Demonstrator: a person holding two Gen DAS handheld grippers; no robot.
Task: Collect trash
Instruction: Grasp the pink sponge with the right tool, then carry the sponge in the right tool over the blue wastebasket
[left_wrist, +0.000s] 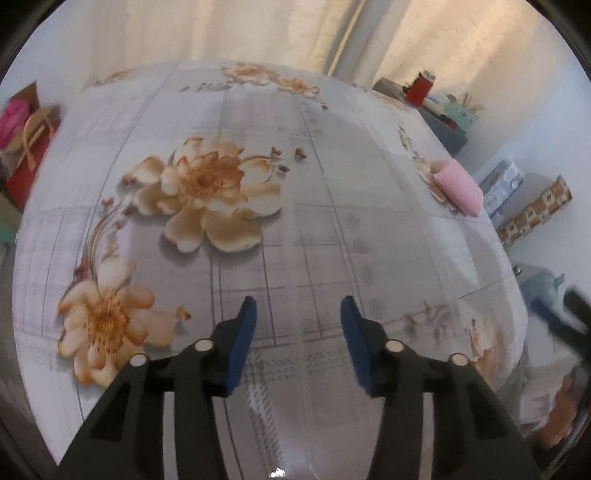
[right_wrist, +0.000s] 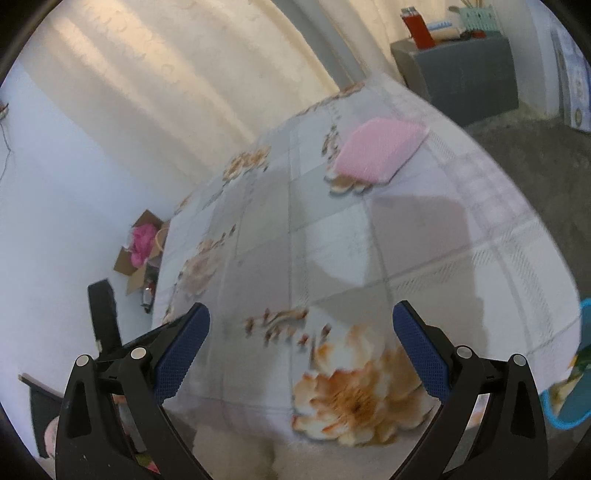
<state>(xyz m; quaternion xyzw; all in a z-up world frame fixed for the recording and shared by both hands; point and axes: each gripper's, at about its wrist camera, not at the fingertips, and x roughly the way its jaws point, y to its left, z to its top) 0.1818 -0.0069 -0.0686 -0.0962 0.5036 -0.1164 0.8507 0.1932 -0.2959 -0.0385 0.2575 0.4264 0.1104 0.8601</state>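
Left wrist view
Left gripper (left_wrist: 298, 314): pointing down at the table, its blue pads partway apart with a moderate gap and nothing between them.
Table (left_wrist: 332, 229): covered by a pale checked cloth printed with large peach flowers; it fills most of this view.
Pink sponge (left_wrist: 460, 184): the one loose thing on the cloth, lying at the far right edge of the table, well apart from the left gripper.
Grey cabinet (left_wrist: 448, 129): beyond the far right corner, with a red container (left_wrist: 419, 90) and a green holder (left_wrist: 461, 112) on top.
Cardboard box (left_wrist: 22, 107): on the floor at the left, with something bright pink inside.
Patterned boxes (left_wrist: 533, 210): on the floor to the right, past the sponge.
Dark blurred shape at the right edge: too smeared to tell what it is.

Right wrist view
Right gripper (right_wrist: 301, 332): tilted down over the near end of the table, jaws spread wide, nothing between the pads, only the flowered cloth below.
Pink sponge (right_wrist: 380, 151): flat on the cloth near the table's far right edge, well ahead of the gripper, touching nothing else.
Blue bin (right_wrist: 569, 402): a blue rim showing at the lower right, beside the table; what it holds is too blurred to name.
Curtain (right_wrist: 184, 74): cream, hanging behind the table.
Grey cabinet (right_wrist: 461, 74): at the upper right, on the carpet.
Cardboard box (right_wrist: 142, 247): on the floor at the left.
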